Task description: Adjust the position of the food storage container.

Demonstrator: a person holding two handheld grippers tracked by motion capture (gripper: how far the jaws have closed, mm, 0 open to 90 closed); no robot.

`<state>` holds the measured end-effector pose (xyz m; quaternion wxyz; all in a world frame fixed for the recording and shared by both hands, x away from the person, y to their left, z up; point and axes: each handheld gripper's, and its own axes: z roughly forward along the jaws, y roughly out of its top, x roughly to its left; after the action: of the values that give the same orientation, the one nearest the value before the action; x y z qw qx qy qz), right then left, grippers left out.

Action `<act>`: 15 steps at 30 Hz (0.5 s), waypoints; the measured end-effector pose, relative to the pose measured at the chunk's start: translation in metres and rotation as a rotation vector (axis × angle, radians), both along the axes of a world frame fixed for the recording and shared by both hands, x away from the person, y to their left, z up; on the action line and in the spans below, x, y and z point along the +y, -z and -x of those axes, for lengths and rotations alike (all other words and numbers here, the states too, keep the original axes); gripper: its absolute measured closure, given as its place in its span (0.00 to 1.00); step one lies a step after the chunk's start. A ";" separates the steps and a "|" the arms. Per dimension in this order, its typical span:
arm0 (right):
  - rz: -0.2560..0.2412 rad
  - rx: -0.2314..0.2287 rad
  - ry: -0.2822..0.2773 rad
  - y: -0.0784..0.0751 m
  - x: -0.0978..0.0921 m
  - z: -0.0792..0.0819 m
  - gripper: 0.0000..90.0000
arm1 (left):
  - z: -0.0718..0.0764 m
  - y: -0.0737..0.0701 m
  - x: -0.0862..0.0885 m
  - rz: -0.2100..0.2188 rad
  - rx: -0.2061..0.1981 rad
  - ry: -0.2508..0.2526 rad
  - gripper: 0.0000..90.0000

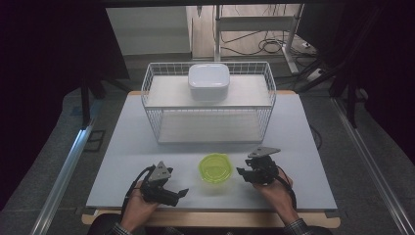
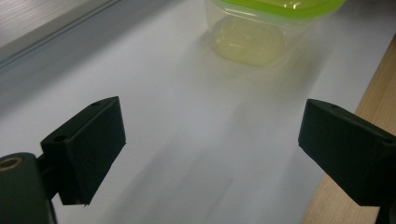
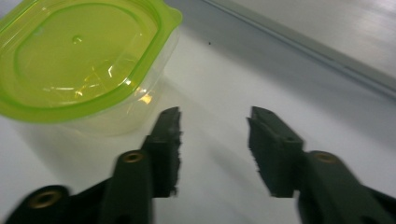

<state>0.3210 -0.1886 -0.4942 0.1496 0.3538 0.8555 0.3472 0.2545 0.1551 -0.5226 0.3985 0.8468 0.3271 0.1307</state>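
In the high view we are looking at a small clear container with a green lid (image 1: 214, 170) sitting near the front edge of the pale bench (image 1: 122, 147), between the left hand-held gripper (image 1: 182, 192) and the right hand-held gripper (image 1: 242, 172); both are flanking it without touching, and both are empty. We are judging that a push from one side alone could be sliding the light tub across the smooth top, or tipping it toward the near edge. Farther back a white wire basket (image 1: 151, 93) is standing on the bench with a white lidded box (image 1: 209, 81) resting on top of it, and beyond that we are seeing a grey floor, cables and dark curtains at both sides. In the left gripper view the jaws are standing wide apart, with the container (image 2: 261, 32) well ahead and right of centre, so a straight closing would be missing it; the bench's wooden rim is showing at the right. In the right gripper view the jaws are spread with nothing between them, and the container (image 3: 88, 60) is lying off to the left, so one jaw could be knocking its wall or catching under the lid's lip.
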 end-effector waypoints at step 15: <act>-0.039 -0.009 -0.026 0.001 -0.015 0.008 0.09 | 0.002 0.004 -0.002 -0.035 -0.031 0.009 0.05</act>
<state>0.3127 -0.2036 -0.4947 0.1422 0.3439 0.8524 0.3673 0.2521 0.1532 -0.5268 0.3893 0.8529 0.3150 0.1478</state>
